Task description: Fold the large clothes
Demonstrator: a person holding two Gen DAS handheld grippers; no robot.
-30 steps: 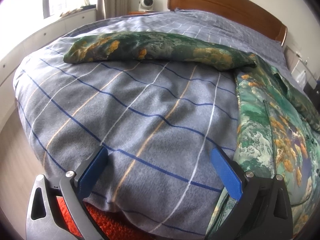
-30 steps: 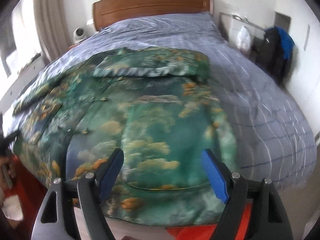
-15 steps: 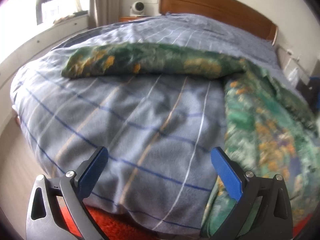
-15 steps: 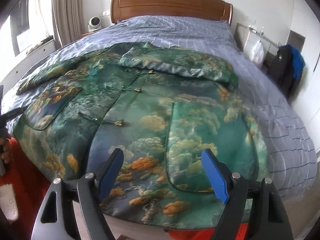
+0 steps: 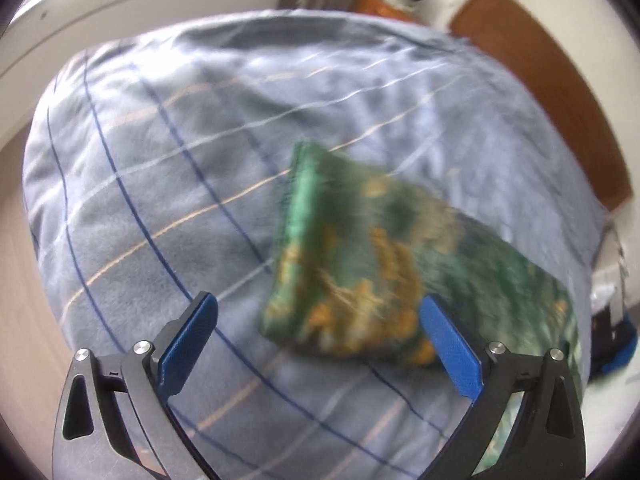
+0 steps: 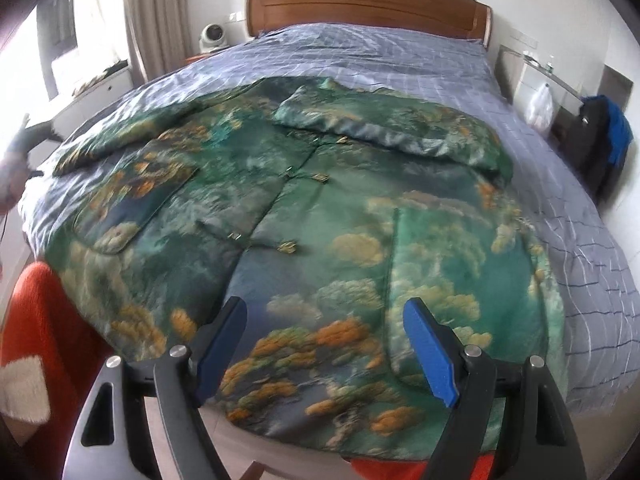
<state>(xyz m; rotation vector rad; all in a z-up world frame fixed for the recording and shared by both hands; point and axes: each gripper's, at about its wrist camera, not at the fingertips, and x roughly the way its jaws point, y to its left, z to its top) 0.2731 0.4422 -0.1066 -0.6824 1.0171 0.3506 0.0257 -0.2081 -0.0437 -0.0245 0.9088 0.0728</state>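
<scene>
Sleeve (image 5: 360,264) lay blurred ahead of both wide-open, empty grippers (image 5: 318,344) (image 6: 324,348); a rushed pinch risked catching the blanket (image 5: 132,208) too.

Both tools looked alike. The left gripper (image 5: 318,338) had two flat, bright blue fingers (image 5: 188,344) with a fine ribbed texture, bolted to black arms with triangular cut-outs. Round silver screws (image 5: 143,347) sat at the joints. The right gripper (image 6: 324,354) had the same blue fingers (image 6: 430,354), black frame and silver screws (image 6: 179,351). An orange knitted sleeve (image 6: 44,312) had a white fuzzy patch.
</scene>
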